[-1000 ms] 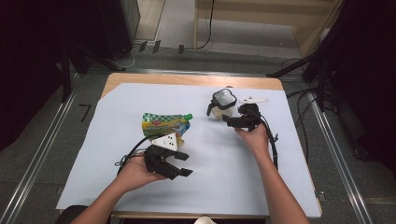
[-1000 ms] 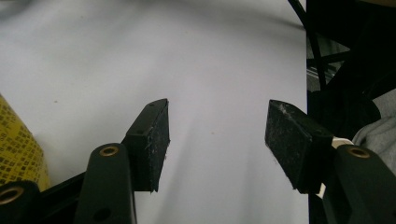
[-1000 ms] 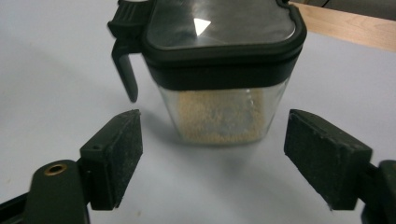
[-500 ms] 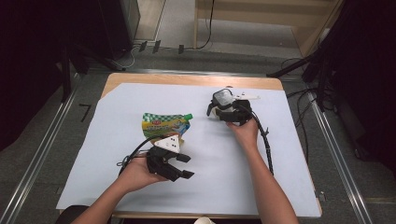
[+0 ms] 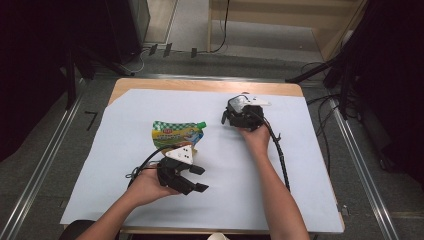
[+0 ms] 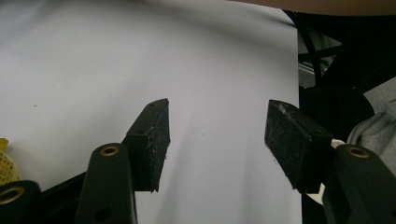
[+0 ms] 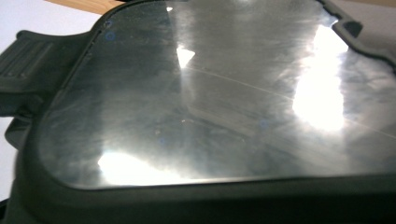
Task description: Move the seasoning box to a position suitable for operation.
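A green and yellow drink pouch [image 5: 177, 133] lies flat on the white paper sheet [image 5: 125, 115]. Just in front of it, my left gripper [image 5: 197, 178] [image 6: 217, 140] rests low over bare paper, open, with nothing between its pads [image 6: 150, 140]. At the far right, my right gripper [image 5: 239, 114] sits right against a dark container with a glossy clear lid [image 5: 238, 104] [image 7: 210, 93]. That lid is very close in the right gripper view, where the jaws are out of frame. I cannot tell how they stand.
The wooden table edge [image 5: 200, 85] borders the paper at the far side. Black cables [image 5: 280, 150] trail from the right gripper along the forearm. Metal rails [image 5: 50, 150] run along both sides of the table.
The right gripper has moved away from the person and up against the lidded container, now covering most of it. The left gripper has barely moved.
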### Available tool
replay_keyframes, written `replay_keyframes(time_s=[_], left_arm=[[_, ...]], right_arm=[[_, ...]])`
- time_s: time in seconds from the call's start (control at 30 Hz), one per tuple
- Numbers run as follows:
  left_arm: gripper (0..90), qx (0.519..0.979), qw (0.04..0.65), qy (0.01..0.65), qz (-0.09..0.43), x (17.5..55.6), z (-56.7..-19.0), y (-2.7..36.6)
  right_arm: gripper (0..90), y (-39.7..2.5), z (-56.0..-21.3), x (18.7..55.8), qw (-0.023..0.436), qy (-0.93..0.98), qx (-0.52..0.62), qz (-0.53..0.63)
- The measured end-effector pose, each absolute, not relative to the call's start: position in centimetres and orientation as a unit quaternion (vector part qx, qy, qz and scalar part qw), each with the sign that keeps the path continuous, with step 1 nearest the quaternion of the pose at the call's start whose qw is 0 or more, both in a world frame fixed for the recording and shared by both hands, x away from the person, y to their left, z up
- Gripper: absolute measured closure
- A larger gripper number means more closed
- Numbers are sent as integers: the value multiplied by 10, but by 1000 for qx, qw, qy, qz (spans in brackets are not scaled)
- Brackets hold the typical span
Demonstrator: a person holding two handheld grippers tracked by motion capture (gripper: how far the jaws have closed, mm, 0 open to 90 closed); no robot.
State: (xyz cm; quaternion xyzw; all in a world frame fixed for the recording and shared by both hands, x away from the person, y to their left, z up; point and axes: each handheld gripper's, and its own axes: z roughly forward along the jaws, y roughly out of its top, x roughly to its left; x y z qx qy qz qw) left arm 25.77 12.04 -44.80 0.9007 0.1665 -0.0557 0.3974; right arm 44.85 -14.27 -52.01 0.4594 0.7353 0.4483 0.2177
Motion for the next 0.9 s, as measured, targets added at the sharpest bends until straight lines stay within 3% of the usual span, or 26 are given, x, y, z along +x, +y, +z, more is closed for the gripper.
replay_keyframes(time_s=[0.43,0.9], left_arm=[[414,900,395,172,-58,259,-449,121],[416,901,392,177,-59,261,-452,119]], right_arm=[[155,-149,-505,439,215,743,448,449],[155,-165,-470,385,188,758,417,465]])
